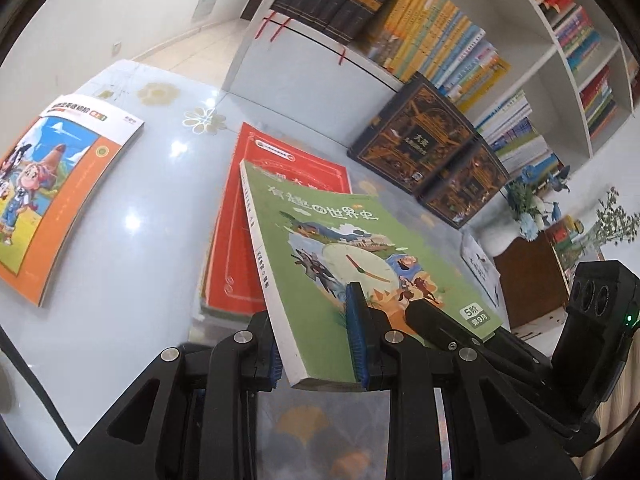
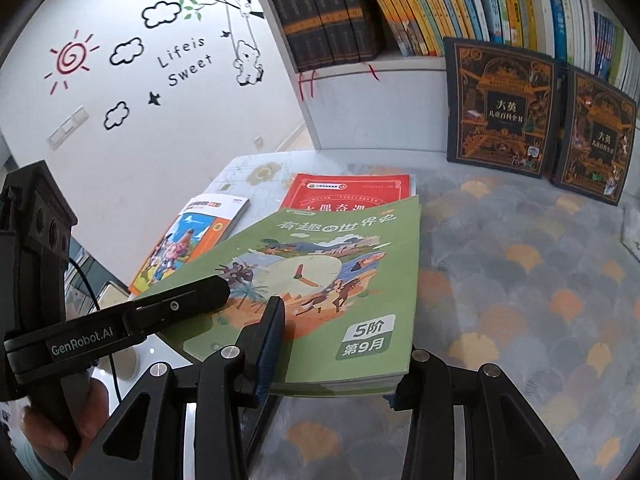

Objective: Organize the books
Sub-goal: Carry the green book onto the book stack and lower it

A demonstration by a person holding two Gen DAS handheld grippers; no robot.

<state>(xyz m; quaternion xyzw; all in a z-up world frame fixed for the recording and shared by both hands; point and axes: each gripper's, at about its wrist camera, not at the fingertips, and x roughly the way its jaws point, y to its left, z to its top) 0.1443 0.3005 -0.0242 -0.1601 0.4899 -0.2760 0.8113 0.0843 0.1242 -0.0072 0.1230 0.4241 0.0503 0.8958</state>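
Two grippers on one green book (image 2: 320,280), centre frame, above the red book (image 2: 352,194): left gripper (image 1: 320,340) clamped across its near edge, right gripper (image 2: 336,360) likewise pinching that edge. Best kept level, squared over red book, then released.

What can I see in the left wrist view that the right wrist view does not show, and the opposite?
Only the left wrist view shows the white spine of the green book, blue flowers and a brown cabinet at the right.

Only the right wrist view shows the wall stickers reading "Life is Sweet", and a hand holding the left tool's handle.

Both show the green book held by both tools, left and right, the red book under it, the orange book, two dark ornate books leaning on the bookshelf.
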